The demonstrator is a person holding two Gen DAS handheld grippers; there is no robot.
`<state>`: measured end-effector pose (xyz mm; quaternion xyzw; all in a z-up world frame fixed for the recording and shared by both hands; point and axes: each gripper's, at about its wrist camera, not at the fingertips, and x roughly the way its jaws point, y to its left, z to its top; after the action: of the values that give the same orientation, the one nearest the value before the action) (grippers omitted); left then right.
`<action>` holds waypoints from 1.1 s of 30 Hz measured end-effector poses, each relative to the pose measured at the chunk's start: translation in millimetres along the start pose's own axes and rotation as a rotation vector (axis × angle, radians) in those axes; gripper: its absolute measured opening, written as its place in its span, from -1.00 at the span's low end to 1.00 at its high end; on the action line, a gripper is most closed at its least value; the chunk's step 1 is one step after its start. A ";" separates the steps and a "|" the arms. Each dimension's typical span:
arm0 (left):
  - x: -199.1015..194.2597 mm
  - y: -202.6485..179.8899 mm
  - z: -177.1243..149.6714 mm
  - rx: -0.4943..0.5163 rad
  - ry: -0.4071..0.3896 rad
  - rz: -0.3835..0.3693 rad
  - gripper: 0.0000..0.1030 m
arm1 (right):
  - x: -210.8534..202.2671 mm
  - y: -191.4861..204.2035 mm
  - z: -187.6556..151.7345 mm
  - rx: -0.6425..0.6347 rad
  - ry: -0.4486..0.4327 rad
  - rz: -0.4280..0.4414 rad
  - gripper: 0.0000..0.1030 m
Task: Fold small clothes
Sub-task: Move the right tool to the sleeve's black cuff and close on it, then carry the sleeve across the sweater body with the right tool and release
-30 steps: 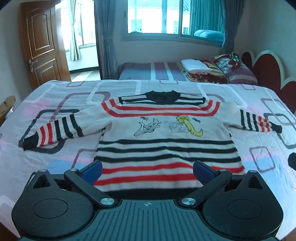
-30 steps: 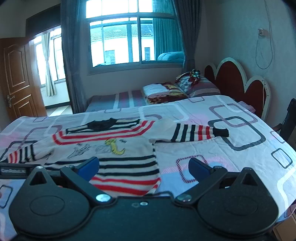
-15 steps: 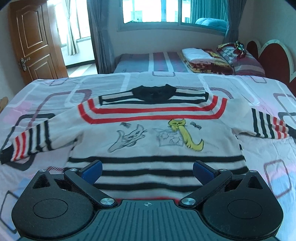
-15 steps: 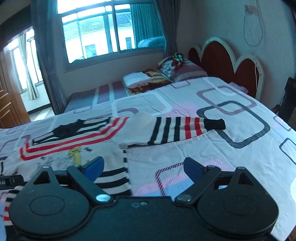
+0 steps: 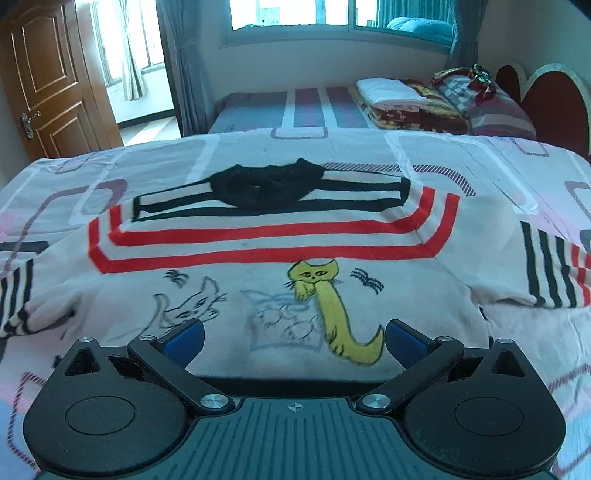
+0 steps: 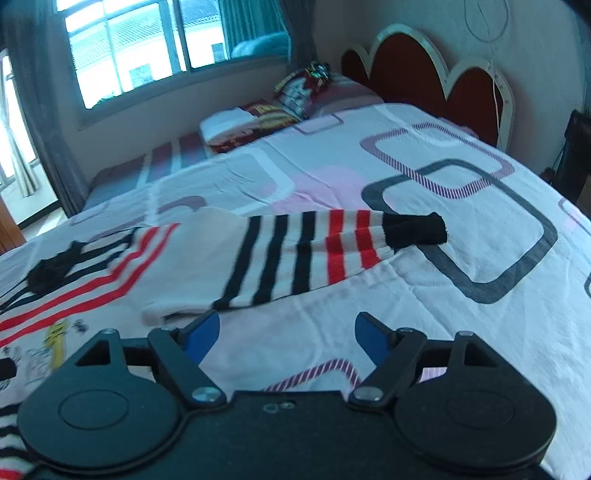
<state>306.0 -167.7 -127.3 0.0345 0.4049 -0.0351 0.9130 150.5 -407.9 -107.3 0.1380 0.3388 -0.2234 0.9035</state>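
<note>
Striped sweater [image 5: 280, 258] beyond open tongs [image 5: 293, 341]

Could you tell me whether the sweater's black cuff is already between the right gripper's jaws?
No, the black cuff lies on the bedsheet, well beyond the open right gripper.

Daylight pours through the wide window [image 5: 332, 14] with grey curtains [image 5: 181, 66]. A brown panelled door [image 5: 48, 77] stands open on the left. The patterned bedsheet [image 6: 424, 280] covers the bed, red scalloped headboard [image 6: 436, 77] behind, folded blankets [image 5: 402, 103] by the wall.
</note>
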 end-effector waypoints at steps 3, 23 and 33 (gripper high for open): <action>15.7 -9.8 8.2 0.003 0.011 -0.013 1.00 | 22.4 -10.9 8.4 0.026 0.019 -0.017 0.51; 63.7 -7.5 21.1 0.023 0.047 0.078 1.00 | 121.8 -60.4 38.5 0.194 0.060 -0.076 -0.19; 59.9 47.5 24.8 -0.061 0.028 0.076 0.99 | 97.1 -29.6 56.0 0.148 -0.072 0.023 -0.75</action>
<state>368.7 -124.8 -153.6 0.0224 0.4170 0.0125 0.9086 231.7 -486.0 -134.6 0.2001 0.2871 -0.2420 0.9050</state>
